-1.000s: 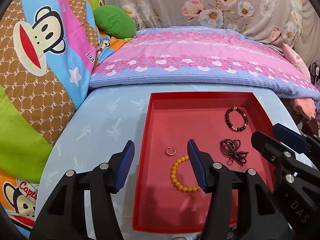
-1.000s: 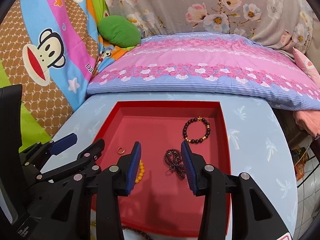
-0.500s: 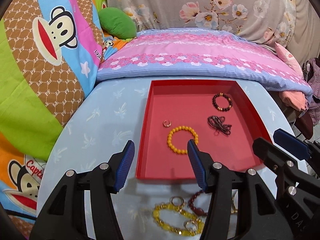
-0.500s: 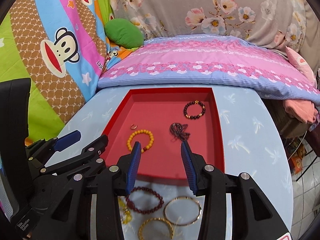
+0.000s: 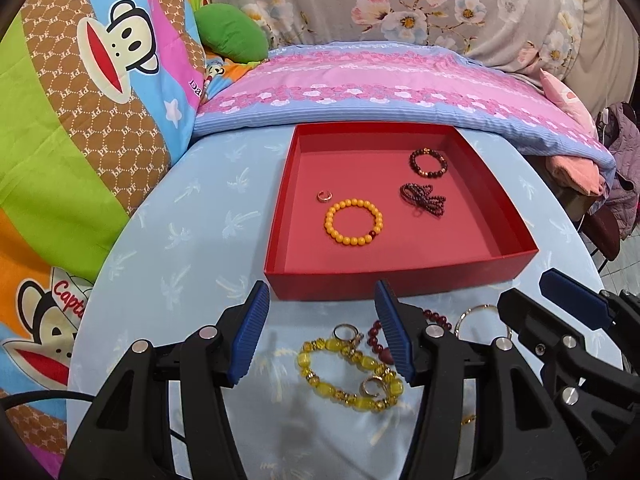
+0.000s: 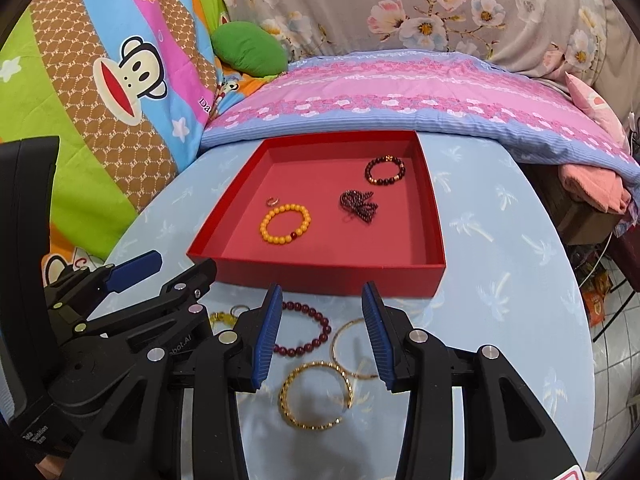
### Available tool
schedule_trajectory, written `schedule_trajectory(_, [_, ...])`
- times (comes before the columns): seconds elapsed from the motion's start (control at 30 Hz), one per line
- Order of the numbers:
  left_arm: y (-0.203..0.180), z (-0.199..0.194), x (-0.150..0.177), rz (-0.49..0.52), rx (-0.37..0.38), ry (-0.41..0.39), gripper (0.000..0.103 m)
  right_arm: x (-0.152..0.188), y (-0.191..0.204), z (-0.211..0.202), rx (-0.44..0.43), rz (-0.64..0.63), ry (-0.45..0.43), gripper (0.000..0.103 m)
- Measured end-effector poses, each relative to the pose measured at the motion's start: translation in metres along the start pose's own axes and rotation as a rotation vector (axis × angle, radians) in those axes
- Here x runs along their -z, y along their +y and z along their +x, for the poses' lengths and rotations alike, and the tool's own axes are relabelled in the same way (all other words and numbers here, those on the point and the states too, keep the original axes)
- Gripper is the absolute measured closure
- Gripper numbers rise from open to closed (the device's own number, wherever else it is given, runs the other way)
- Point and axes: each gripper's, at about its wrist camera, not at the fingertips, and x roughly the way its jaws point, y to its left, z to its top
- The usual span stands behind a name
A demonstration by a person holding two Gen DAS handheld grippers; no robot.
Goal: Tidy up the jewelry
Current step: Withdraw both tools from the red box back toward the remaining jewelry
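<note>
A red tray lies on the light blue table and holds an orange bead bracelet, a small ring, a dark bead bundle and a dark bracelet. In front of the tray lie a yellow glass bracelet, two rings, a dark red bead bracelet and two gold bangles. My left gripper hangs open over the yellow bracelet. My right gripper is open above the red bracelet and bangles.
A pink and blue pillow borders the table's far edge. Cartoon-print bedding rises along the left. The table's round edge drops off at the right toward a tiled floor.
Both grippers have drawn back from over the tray toward the near side of the table. The loose jewelry in front of the tray has come into view beneath them.
</note>
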Motion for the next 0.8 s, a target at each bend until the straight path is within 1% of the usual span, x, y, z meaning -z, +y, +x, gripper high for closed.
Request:
schedule_trajectory(0.27, [-0.003, -0.001, 0.017, 0.005, 0.005, 0.024, 0.051, 0.018, -0.001, -0.002, -0.001, -0.003, 0.025, 0.062])
schedule_trajectory(0.47, [-0.002, 0.0, 0.03, 0.004, 0.008, 0.043, 0.048, 0.031, -0.003, -0.001, -0.001, -0.002, 0.051, 0.062])
schedule_trajectory(0.53, [0.0, 0.001, 0.037, 0.001, 0.01, 0.052, 0.046, 0.037, -0.006, 0.0, -0.001, 0.002, 0.068, 0.062])
schedule_trajectory(0.8, [0.017, 0.005, 0.057, -0.025, -0.005, 0.088, 0.045, 0.058, -0.011, 0.008, -0.002, 0.002, 0.122, 0.062])
